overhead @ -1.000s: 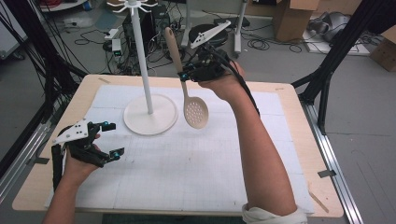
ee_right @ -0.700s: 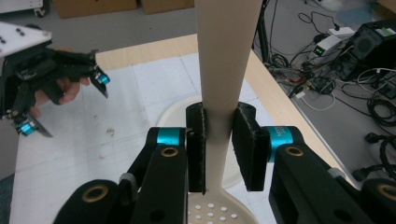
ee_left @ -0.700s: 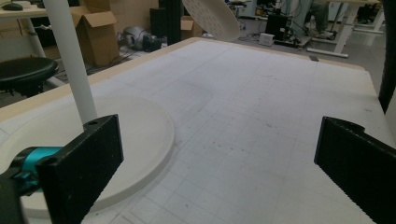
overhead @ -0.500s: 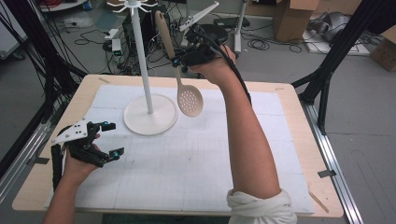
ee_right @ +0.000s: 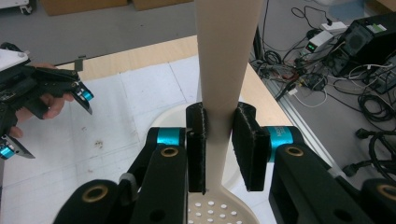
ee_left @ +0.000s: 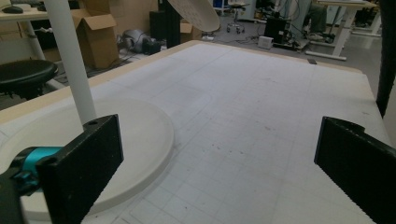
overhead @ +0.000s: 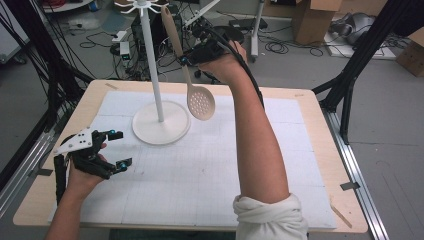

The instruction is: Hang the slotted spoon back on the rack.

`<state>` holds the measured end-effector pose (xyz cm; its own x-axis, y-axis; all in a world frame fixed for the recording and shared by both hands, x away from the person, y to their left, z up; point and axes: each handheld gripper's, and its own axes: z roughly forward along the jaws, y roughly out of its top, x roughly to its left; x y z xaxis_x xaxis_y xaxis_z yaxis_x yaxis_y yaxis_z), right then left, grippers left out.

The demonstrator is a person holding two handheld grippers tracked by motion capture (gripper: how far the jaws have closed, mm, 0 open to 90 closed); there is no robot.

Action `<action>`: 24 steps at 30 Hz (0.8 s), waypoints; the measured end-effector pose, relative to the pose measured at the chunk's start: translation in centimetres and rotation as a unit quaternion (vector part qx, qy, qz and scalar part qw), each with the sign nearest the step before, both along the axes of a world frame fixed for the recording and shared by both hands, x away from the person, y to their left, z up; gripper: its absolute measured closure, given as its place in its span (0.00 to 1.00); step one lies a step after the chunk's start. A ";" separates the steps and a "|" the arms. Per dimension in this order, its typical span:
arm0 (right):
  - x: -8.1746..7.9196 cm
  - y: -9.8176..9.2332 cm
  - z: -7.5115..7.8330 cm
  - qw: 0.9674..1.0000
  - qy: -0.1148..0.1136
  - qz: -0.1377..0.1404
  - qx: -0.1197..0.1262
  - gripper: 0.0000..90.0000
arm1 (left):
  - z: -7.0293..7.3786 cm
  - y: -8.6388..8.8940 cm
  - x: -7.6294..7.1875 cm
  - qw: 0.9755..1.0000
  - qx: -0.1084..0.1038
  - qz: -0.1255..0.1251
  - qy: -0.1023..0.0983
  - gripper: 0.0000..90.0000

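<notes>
While no writing can be read, the right gripper (overhead: 186,60), pinching the beige slotted wooden spoon (overhead: 200,101) by its handle, has lifted it higher at two o'clock of the white round-based hook stand (overhead: 160,125), and the left gripper (overhead: 117,148) rests spread on the white gridded mat (overhead: 200,175).

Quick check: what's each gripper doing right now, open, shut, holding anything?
Left gripper: open, nothing between its jaws, low over the table.
Right gripper: shut on the handle of the beige slotted spoon, held in the air beside the white stand.
</notes>
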<state>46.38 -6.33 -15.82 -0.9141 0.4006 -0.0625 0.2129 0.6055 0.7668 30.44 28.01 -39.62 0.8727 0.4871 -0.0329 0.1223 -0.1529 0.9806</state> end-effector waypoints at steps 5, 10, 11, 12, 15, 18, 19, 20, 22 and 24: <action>0.3 0.9 0.1 1.000 0.001 -0.002 -0.005 0.84 | 0.0 0.1 0.0 1.000 -0.003 0.001 0.000 0.02; 0.4 1.3 -0.1 1.000 0.002 -0.003 -0.011 0.84 | 0.1 0.1 -0.1 1.000 -0.004 0.001 -0.001 0.02; 0.5 1.4 -0.2 1.000 0.003 -0.003 -0.013 0.84 | 0.1 0.2 -0.1 1.000 -0.004 0.001 -0.001 0.02; 0.5 1.5 -0.3 1.000 0.004 -0.005 -0.012 0.84 | 0.1 0.2 -0.1 1.000 -0.004 0.001 -0.002 0.02; 0.6 1.5 -0.3 1.000 0.004 -0.006 -0.012 0.84 | 0.1 0.2 -0.1 1.000 -0.004 0.001 -0.002 0.02; 0.7 1.5 -0.2 1.000 0.003 -0.007 -0.010 0.84 | 0.1 0.2 -0.1 1.000 -0.004 0.001 -0.002 0.02; 0.7 1.4 -0.2 1.000 0.003 -0.009 -0.009 0.84 | 0.1 0.2 0.0 1.000 -0.003 0.001 -0.002 0.02; 0.8 1.4 -0.2 1.000 0.004 -0.008 -0.008 0.84 | 0.1 0.2 0.0 1.000 -0.003 0.001 -0.001 0.02; 1.0 1.3 -0.3 1.000 0.007 -0.010 -0.009 0.84 | 0.1 0.1 0.0 1.000 -0.002 0.001 -0.001 0.02; 1.1 1.3 -0.4 1.000 0.011 -0.011 -0.012 0.84 | 0.1 0.1 0.0 1.000 -0.002 0.001 -0.001 0.02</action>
